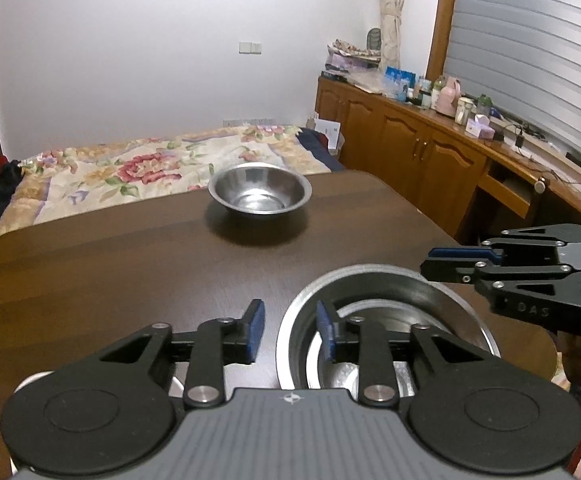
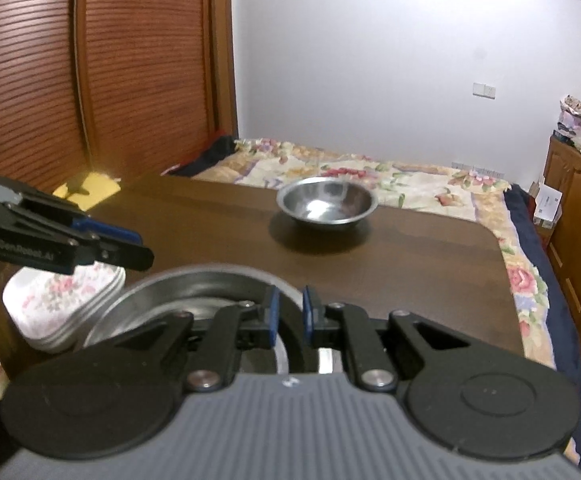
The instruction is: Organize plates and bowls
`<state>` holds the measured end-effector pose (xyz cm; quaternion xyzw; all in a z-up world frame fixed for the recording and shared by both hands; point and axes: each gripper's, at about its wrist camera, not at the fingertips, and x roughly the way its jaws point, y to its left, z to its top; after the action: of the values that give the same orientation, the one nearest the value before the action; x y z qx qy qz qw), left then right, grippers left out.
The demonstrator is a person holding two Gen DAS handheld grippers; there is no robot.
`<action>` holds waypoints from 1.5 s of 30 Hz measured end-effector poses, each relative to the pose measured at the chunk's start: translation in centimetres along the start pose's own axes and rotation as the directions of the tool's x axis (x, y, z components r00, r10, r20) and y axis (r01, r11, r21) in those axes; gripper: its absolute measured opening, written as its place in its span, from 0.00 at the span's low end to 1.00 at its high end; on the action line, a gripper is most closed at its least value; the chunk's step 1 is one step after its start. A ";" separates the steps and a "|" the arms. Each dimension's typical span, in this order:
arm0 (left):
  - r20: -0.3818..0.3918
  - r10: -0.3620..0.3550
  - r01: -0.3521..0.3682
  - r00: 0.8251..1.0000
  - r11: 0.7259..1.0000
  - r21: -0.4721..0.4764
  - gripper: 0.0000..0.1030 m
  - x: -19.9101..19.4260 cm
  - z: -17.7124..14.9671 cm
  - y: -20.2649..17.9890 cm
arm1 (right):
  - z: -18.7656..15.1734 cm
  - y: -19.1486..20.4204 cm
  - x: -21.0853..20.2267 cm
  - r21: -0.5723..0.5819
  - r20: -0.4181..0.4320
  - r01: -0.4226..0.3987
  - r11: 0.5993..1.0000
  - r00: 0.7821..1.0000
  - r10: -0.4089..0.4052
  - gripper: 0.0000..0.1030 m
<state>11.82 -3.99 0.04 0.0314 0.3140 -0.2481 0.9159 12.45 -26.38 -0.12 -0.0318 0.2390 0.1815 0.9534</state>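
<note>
A large steel bowl [image 1: 390, 280] sits at the near edge of the brown table [image 1: 110, 264]. My left gripper [image 1: 290, 332] is open and straddles the bowl's left rim, one blue pad outside and one inside. My right gripper [image 2: 289, 316] is shut on the opposite rim of the same bowl [image 2: 178, 292]; it enters the left wrist view from the right [image 1: 430, 266]. A smaller steel bowl [image 1: 259, 190] stands empty at the table's far side [image 2: 326, 202]. A stack of floral plates [image 2: 62, 308] lies left of the large bowl, under the left gripper [image 2: 142, 250].
A bed with a floral quilt [image 1: 150, 168] runs along the table's far edge. Wooden cabinets [image 1: 410, 140] with bottles and boxes on top stand to the right. A louvred wooden door [image 2: 110, 60] is on the left, with a yellow item [image 2: 94, 188] by the table's far left corner.
</note>
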 end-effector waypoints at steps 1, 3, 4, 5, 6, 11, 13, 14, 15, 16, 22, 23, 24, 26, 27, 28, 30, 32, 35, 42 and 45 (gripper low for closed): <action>0.005 0.002 -0.002 1.000 1.000 -0.001 0.37 0.0 0.2 0.0 | 0.1 -0.1 -0.1 0.000 0.007 0.001 1.000 1.000 -0.001 0.13; 0.013 0.007 -0.007 1.000 1.000 0.000 0.40 -0.1 0.4 0.0 | 0.5 -0.4 -0.5 0.003 0.021 0.005 1.000 1.000 -0.005 0.13; 0.017 0.009 -0.009 1.000 1.000 0.001 0.43 -0.1 0.6 0.0 | 0.6 -0.7 -0.5 0.005 0.026 0.005 1.000 1.000 -0.006 0.13; 0.021 0.010 -0.010 1.000 1.000 0.003 0.44 0.0 0.7 0.1 | 0.9 -0.9 -0.7 0.007 0.032 0.008 1.000 0.999 -0.008 0.13; 0.024 0.013 -0.013 1.000 1.000 0.004 0.48 0.0 0.9 0.1 | 1.1 -1.1 -0.7 0.008 0.038 0.011 1.000 0.999 -0.012 0.14; 0.043 0.036 -0.036 0.998 0.999 0.006 0.65 0.2 1.8 0.2 | 2.3 -2.4 -1.1 0.027 0.057 0.024 0.999 0.998 -0.026 0.16; 0.053 0.050 -0.051 0.997 0.999 0.010 0.72 0.2 2.0 0.3 | 2.7 -2.8 -1.3 0.031 0.066 0.031 0.999 0.997 -0.033 0.26; 0.057 0.055 -0.056 0.997 0.998 0.010 0.75 0.2 2.1 0.3 | 2.9 -2.9 -1.4 0.033 0.070 0.035 0.999 0.997 -0.038 0.33; 0.061 0.058 -0.059 0.996 0.998 0.007 0.80 0.2 2.2 0.4 | 3.1 -3.1 -1.5 0.037 0.077 0.040 0.999 0.996 -0.043 0.46; 0.065 0.060 -0.060 0.996 0.998 0.003 0.83 0.2 2.3 0.5 | 3.2 -3.2 -1.6 0.040 0.084 0.044 0.998 0.995 -0.047 0.49; 0.075 0.069 -0.069 0.995 0.998 -0.002 0.93 0.9 3.4 1.0 | 3.8 -4.2 -1.1 0.056 0.094 0.047 0.997 0.994 -0.052 0.76; 0.076 0.071 -0.072 0.995 0.997 0.003 0.93 1.1 3.6 1.0 | 3.9 -4.4 -0.9 0.058 0.097 0.046 0.997 0.994 -0.052 0.79; 0.078 0.077 -0.078 0.994 0.997 0.007 0.93 1.4 3.9 1.2 | 4.1 -4.7 -0.6 0.059 0.100 0.047 0.997 0.994 -0.053 0.83; 0.080 0.085 -0.086 0.993 0.996 0.012 0.93 2.1 4.4 1.5 | 4.3 -5.2 0.1 0.055 0.099 0.051 0.997 0.993 -0.056 0.83; 0.080 0.086 -0.087 0.993 0.996 0.011 0.93 2.5 4.7 1.6 | 4.5 -5.5 0.6 0.053 0.096 0.051 0.997 0.994 -0.056 0.83; 0.078 0.088 -0.089 0.993 0.996 0.007 0.93 3.0 5.1 1.9 | 4.6 -5.8 1.1 0.053 0.094 0.051 0.997 0.994 -0.056 0.83; 0.077 0.090 -0.090 0.993 0.996 -0.006 0.93 3.9 5.6 2.5 | 4.9 -6.5 2.4 0.056 0.087 0.048 0.997 0.995 -0.053 0.83; 0.071 0.086 -0.085 0.994 0.996 -0.023 0.92 5.0 6.3 3.1 | 5.0 -6.9 3.4 0.060 0.083 0.047 0.997 0.995 -0.052 0.83; 0.053 0.081 -0.078 0.995 0.996 -0.044 0.90 6.8 7.0 3.7 | 4.9 -7.8 5.4 0.075 0.069 0.038 0.996 0.997 -0.043 0.83; 0.030 0.090 -0.088 0.996 0.994 -0.060 0.89 10.0 8.1 4.1 | 4.6 -9.3 8.9 0.136 0.042 0.030 0.990 0.998 -0.036 0.82; 0.024 0.098 -0.096 0.995 0.994 -0.054 0.88 11.1 8.5 4.3 | 4.4 -9.5 10.5 0.143 0.024 0.030 0.989 0.999 -0.034 0.81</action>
<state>26.13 -6.86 -0.11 0.0191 0.3064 -0.1953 0.9315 26.43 -31.15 -1.35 0.0350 0.2381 0.1489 0.9591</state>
